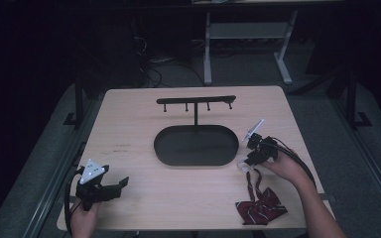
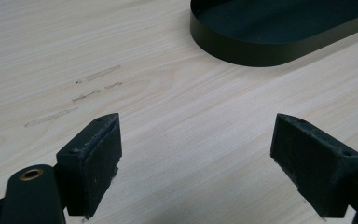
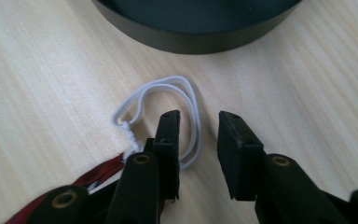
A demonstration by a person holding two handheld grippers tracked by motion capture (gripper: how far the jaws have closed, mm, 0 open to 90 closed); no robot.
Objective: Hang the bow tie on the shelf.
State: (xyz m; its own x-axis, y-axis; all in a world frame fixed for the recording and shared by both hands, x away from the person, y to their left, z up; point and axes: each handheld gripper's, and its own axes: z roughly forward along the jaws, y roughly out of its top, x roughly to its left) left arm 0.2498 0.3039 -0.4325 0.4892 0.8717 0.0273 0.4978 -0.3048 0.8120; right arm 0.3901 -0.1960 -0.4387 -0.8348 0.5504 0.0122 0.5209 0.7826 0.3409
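right hand-held gripper point(image 3: 198, 140) is half spread over the bow tie's point(image 1: 261, 207) white elastic loop point(image 3: 186, 98) on the counter point(image 1: 144, 119), so I'd get both strands between the pads before squeezing

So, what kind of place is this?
Probably a lab or workshop for recording handling tasks: a wooden table in a dark room, a second desk frame behind, cables on the floor.
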